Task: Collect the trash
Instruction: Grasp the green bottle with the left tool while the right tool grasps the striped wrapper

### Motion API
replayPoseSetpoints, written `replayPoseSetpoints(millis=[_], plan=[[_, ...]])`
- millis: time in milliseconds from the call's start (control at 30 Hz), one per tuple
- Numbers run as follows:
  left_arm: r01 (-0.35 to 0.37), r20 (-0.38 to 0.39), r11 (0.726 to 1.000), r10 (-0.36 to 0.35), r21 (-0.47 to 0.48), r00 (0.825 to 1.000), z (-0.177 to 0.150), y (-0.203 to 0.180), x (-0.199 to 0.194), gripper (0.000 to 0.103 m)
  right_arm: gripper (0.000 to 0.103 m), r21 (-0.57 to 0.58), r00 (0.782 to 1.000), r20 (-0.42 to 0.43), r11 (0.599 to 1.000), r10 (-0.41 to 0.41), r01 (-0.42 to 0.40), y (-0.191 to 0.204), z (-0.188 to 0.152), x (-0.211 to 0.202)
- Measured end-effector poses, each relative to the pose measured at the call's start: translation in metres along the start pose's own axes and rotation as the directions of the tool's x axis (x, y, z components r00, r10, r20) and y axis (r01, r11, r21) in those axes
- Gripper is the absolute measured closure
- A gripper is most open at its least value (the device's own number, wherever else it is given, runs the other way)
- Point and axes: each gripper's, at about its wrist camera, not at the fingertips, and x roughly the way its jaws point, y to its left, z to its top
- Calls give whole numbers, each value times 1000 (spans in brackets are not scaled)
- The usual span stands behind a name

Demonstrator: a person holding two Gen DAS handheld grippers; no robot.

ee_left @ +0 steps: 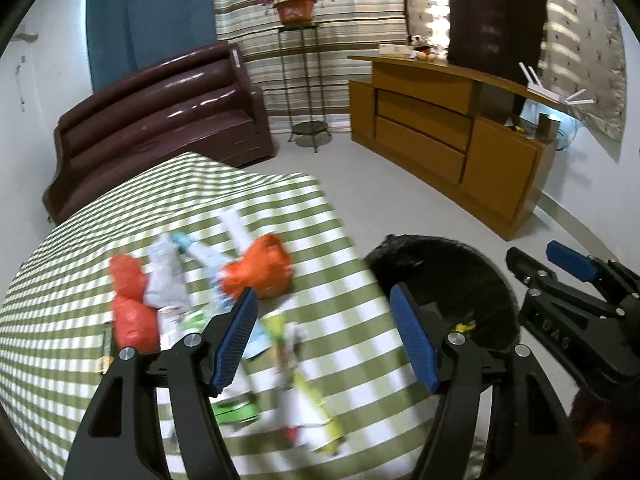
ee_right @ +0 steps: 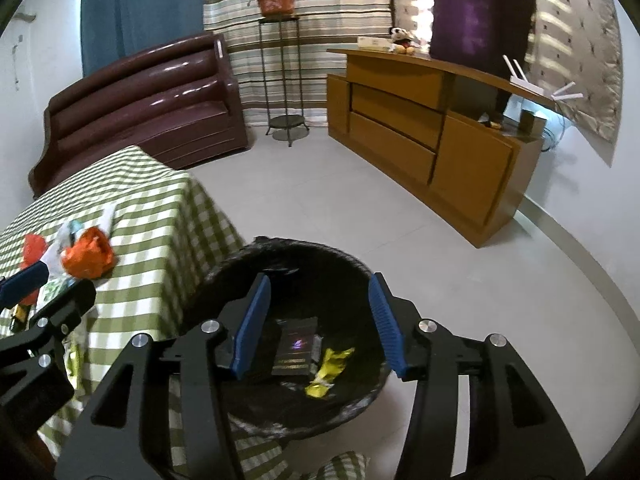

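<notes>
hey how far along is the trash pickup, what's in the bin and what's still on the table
Partly done. A yellow wrapper and a dark packet already lie in the black bin. The right tongs hang open and empty over it. The left tongs are open over the checked table, holding nothing. Still there: the orange bag, red bags and other wrappers.
</notes>
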Motion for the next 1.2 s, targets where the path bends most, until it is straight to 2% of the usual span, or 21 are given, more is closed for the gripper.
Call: replayPoseSetpoints(millis=[267,700,967,1200], plan=[[-80,-16,994,79,-68,997,-19,52,-18,36,53,-67,998,-5,996,65,-66,42,-4,-13],[-209,-82,961,197,-180,977,-52,139,-27,35,53,-158,988,-10,975,154,-154,115,-6,-30],[-203,-129,958,180,-201,975,-59,158,-15,35,53,-180,985,-35,969,166,-170,138,-12,-28],[-177,-191,957,134,-228,972,-60,169,3,35,53,-194,982,-74,963,176,-187,147,-22,-22]])
